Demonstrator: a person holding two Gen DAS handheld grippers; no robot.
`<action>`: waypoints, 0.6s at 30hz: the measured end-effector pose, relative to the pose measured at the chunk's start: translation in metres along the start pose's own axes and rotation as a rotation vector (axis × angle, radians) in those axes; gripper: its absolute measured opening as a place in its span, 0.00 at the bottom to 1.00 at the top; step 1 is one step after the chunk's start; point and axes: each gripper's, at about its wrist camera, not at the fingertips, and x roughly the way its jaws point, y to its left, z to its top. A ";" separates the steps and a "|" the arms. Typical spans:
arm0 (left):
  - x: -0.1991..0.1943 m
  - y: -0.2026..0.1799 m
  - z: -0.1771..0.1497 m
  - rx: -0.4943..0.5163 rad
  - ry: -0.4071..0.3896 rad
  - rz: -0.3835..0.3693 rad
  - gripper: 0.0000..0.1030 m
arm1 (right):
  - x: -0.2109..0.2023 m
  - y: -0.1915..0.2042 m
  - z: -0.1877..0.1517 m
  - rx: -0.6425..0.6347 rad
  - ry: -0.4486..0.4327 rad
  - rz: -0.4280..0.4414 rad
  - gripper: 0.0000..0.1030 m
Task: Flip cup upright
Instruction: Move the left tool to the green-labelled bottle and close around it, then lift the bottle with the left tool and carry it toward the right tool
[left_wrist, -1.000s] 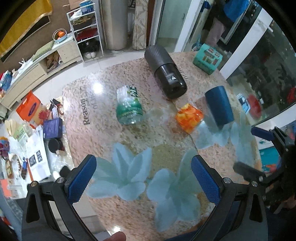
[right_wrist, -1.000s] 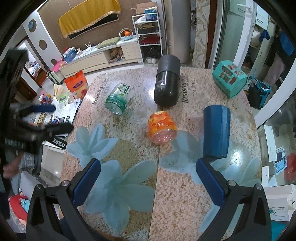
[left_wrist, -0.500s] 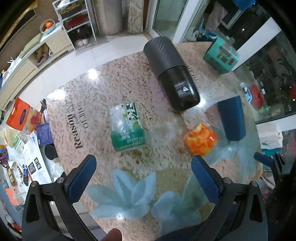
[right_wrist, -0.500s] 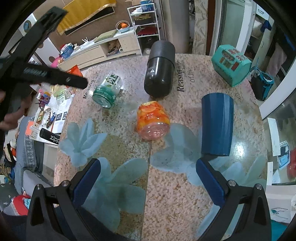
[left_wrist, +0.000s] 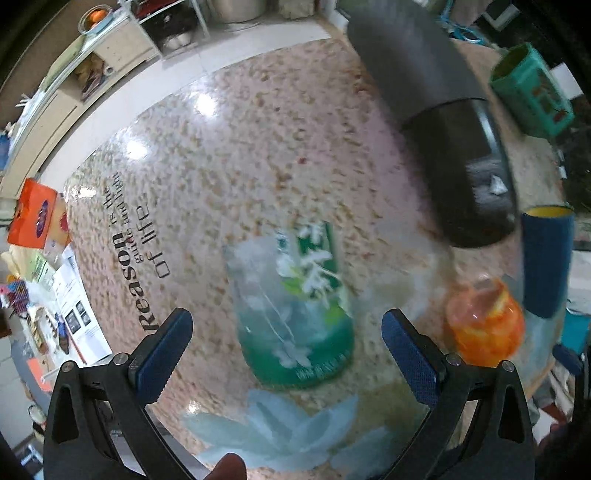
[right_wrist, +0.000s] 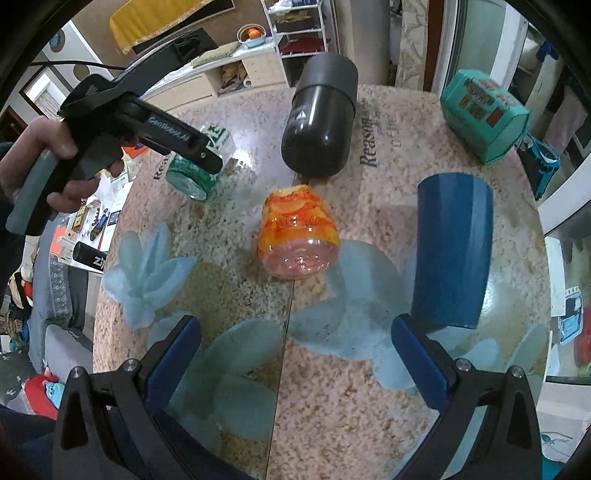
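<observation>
Four cups lie on their sides on a round speckled table (right_wrist: 351, 387). A clear green-printed cup (left_wrist: 295, 306) lies straight ahead of my open left gripper (left_wrist: 286, 345), its base toward the fingers; it also shows in the right wrist view (right_wrist: 199, 166), partly behind the left gripper body (right_wrist: 147, 125). An orange-patterned cup (right_wrist: 297, 232) lies mid-table, also in the left wrist view (left_wrist: 485, 325). A blue cup (right_wrist: 452, 251) lies just beyond my right gripper's right fingertip (right_wrist: 413, 350). My right gripper (right_wrist: 295, 354) is open and empty above the near table.
A large black tumbler (right_wrist: 321, 114) lies on its side at the far middle, close to the green and orange cups. A teal box (right_wrist: 484, 114) stands at the far right. Cluttered floor and shelves (left_wrist: 55, 258) lie beyond the table's left edge.
My left gripper has moved forward and down toward the green cup, which now fills the space between its fingers. My right gripper has edged closer to the table. The cups have not moved.
</observation>
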 end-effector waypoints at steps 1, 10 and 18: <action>0.003 0.001 0.002 -0.005 0.003 -0.003 1.00 | 0.001 -0.001 -0.001 0.005 0.005 0.006 1.00; 0.022 0.010 0.010 -0.090 0.047 -0.071 0.91 | 0.004 -0.002 -0.003 0.021 0.016 0.010 1.00; 0.036 0.013 0.000 -0.137 0.030 -0.121 0.67 | 0.002 -0.002 -0.004 0.028 0.012 0.000 1.00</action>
